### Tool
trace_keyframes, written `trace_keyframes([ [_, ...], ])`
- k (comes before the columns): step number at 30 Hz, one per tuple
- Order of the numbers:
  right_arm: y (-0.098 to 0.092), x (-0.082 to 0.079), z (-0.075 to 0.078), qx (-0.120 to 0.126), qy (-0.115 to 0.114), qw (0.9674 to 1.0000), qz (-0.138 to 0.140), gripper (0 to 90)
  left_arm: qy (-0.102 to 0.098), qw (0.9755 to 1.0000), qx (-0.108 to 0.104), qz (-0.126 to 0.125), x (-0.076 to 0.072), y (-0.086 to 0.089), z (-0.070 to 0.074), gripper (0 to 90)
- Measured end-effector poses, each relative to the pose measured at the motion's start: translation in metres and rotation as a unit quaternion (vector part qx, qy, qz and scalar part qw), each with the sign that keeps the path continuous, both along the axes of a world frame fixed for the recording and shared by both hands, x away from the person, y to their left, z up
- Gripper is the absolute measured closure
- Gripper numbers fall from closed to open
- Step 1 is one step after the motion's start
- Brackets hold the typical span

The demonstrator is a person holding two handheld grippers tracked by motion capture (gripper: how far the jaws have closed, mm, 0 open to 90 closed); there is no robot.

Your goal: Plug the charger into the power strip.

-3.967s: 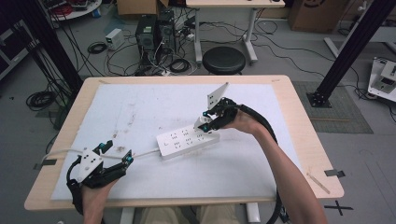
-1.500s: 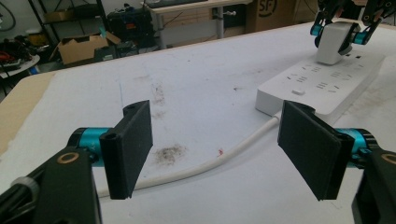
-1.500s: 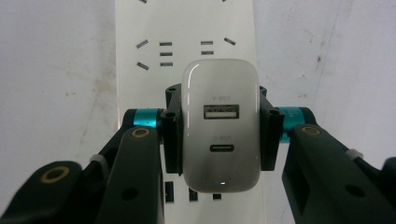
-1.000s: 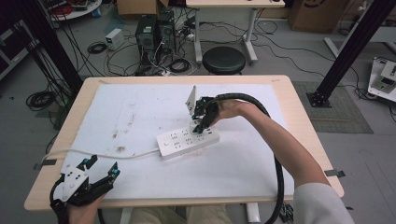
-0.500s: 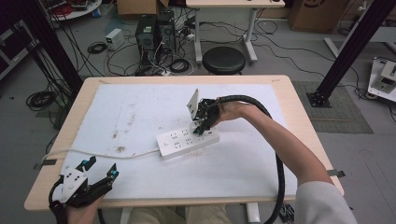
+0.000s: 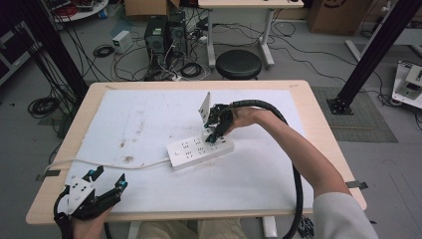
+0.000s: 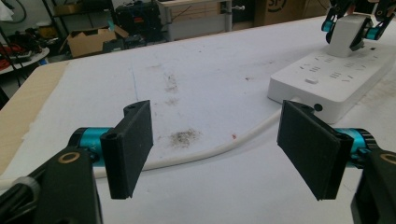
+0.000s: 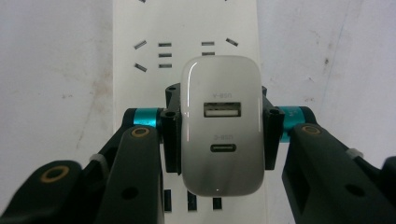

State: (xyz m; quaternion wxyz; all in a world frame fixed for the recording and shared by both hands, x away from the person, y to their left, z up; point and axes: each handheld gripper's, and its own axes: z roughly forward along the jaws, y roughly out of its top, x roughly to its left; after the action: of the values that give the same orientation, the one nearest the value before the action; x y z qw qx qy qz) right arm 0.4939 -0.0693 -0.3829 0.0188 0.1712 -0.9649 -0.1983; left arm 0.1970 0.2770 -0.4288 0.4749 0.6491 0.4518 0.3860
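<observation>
Charger port labels blurred; nothing readable.

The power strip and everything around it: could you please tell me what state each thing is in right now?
Power strip: flat on the table, sockets up, cord attached.
Charger: clamped between the jaws, USB ports facing the camera, over the strip's sockets; whether seated cannot be told.
Right gripper: shut on the charger.
Left gripper: open, empty, near the table's front edge.
Cord: slack, lying curved across the table.

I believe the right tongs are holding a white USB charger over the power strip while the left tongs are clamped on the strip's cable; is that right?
Not quite: the left tongs are open and hold nothing, the cable lying beyond their pads, as the left gripper view shows. The right tongs do hold the white USB charger over the power strip.
</observation>
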Motion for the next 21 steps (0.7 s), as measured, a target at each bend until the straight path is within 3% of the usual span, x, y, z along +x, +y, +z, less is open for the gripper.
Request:
trace_keyframes([
  [5,-0.002,0.0011,-0.0014,0.006,0.006,1.0,-0.002,63.7,0.001,1.0,0.002,0.002,-0.0012,0.0008,-0.0005,26.8],
  [14,-0.0018,-0.0029,-0.0028,0.005,-0.009,0.9999,-0.007,63.6,-0.001,1.0,-0.001,0.006,-0.0045,0.0034,-0.0008,26.9],
  [21,-0.0018,-0.0011,-0.0043,0.006,0.001,0.9999,-0.008,63.5,0.002,1.0,-0.001,0.002,-0.0039,0.0031,-0.0016,27.1],
])
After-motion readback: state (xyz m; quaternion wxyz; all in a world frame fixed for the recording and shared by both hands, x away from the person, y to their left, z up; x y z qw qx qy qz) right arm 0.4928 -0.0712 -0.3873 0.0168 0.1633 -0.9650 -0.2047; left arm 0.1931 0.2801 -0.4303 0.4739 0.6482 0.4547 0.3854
